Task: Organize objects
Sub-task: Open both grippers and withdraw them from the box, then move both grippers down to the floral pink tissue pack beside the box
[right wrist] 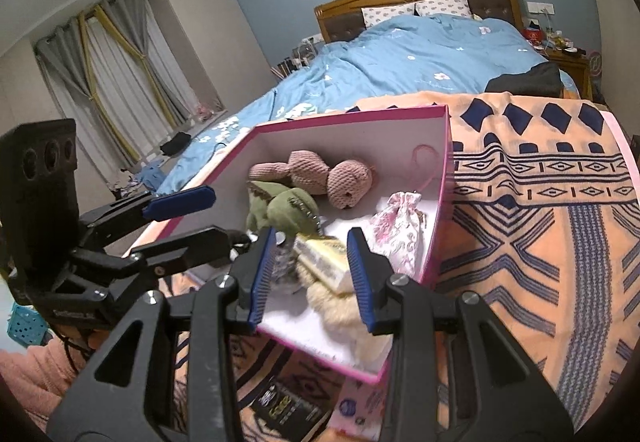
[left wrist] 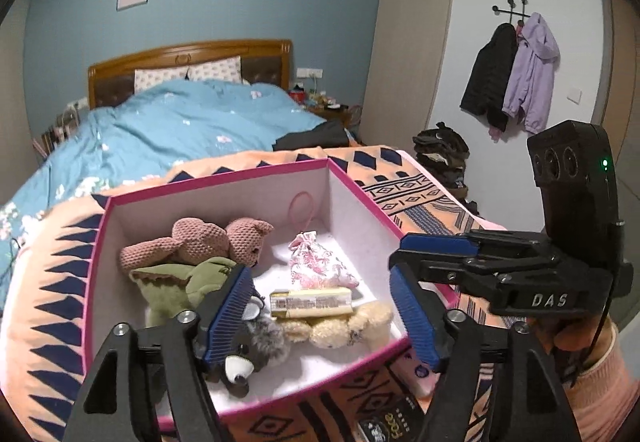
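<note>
A pink-rimmed white box (left wrist: 224,171) (right wrist: 440,177) lies on a patterned orange blanket. Inside are a pink knitted bear (left wrist: 208,240) (right wrist: 320,177), a green plush (left wrist: 188,278) (right wrist: 280,205), a floral pouch (left wrist: 314,262) (right wrist: 396,226), a yellow packet (left wrist: 312,302) (right wrist: 324,258), a cream plush (left wrist: 344,326) (right wrist: 344,310) and a grey plush (left wrist: 256,346). My left gripper (left wrist: 320,302) is open over the box's near part, empty. My right gripper (right wrist: 312,266) is open around the yellow packet's end, not closed on it. Each gripper shows in the other's view.
A dark packet (right wrist: 288,406) (left wrist: 392,422) and a pink-white item (right wrist: 356,410) (left wrist: 416,374) lie on the blanket (right wrist: 540,201) before the box. Beyond are the blue-quilted bed (left wrist: 180,121), a nightstand (right wrist: 568,61), and coats (left wrist: 516,73) hanging on the wall.
</note>
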`<action>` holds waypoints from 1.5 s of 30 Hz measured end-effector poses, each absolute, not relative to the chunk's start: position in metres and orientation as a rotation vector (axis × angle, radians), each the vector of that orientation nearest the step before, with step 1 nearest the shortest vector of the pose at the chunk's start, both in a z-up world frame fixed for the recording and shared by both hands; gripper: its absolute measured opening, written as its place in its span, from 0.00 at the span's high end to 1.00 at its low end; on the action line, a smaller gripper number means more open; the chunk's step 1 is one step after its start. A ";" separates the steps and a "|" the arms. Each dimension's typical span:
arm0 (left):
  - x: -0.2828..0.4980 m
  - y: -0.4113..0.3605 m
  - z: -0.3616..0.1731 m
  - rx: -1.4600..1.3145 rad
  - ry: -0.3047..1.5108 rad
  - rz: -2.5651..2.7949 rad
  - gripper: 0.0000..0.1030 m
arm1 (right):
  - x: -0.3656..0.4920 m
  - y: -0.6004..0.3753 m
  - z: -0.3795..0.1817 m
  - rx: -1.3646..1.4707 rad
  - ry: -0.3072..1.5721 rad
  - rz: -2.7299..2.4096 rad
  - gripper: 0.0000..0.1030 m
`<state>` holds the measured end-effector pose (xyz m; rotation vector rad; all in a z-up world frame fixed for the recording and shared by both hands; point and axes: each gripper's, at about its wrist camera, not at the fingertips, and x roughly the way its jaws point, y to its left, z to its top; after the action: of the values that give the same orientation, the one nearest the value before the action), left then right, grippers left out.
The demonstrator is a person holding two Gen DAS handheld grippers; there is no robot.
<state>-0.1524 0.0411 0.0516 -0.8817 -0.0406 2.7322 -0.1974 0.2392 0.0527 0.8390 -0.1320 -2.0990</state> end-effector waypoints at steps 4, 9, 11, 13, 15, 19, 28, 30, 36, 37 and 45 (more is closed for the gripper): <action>-0.128 0.046 0.052 -0.844 0.002 2.745 0.21 | -0.176 0.256 0.056 0.809 -0.141 -2.095 0.54; -0.107 0.052 0.045 -0.846 0.003 2.717 0.20 | -0.148 0.281 0.052 0.787 -0.152 -2.105 0.47; -0.099 0.054 0.040 -0.854 -0.005 2.698 0.20 | -0.139 0.291 0.046 0.803 -0.153 -2.120 0.47; -0.093 0.057 0.032 -0.873 0.004 2.688 0.20 | -0.132 0.299 0.036 0.834 -0.147 -2.140 0.46; -0.090 0.061 0.023 -0.901 0.018 2.671 0.20 | -0.130 0.306 0.025 0.874 -0.144 -2.157 0.46; -0.089 0.073 -0.004 -0.998 0.032 2.613 0.20 | -0.135 0.320 0.000 0.971 -0.181 -2.170 0.46; -0.104 0.091 -0.053 -1.210 0.064 2.559 0.20 | -0.157 0.322 -0.040 1.110 -0.220 -2.177 0.46; -0.108 0.092 -0.060 -1.244 0.066 2.551 0.21 | -0.162 0.322 -0.045 1.128 -0.238 -2.165 0.46; -0.114 0.087 -0.075 -1.308 0.033 2.539 0.29 | -0.165 0.310 -0.055 1.164 -0.224 -2.127 0.46; -0.112 0.085 -0.074 -1.307 0.032 2.544 0.33 | -0.164 0.307 -0.056 1.164 -0.213 -2.124 0.46; -0.100 0.062 -0.069 -1.332 0.096 2.634 0.40 | -0.152 0.287 -0.061 1.161 -0.142 -2.091 0.54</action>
<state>-0.0999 0.0620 -0.0688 -1.3317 0.0965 2.6342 -0.1515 0.2869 -0.0607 1.1610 -0.1419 -2.0911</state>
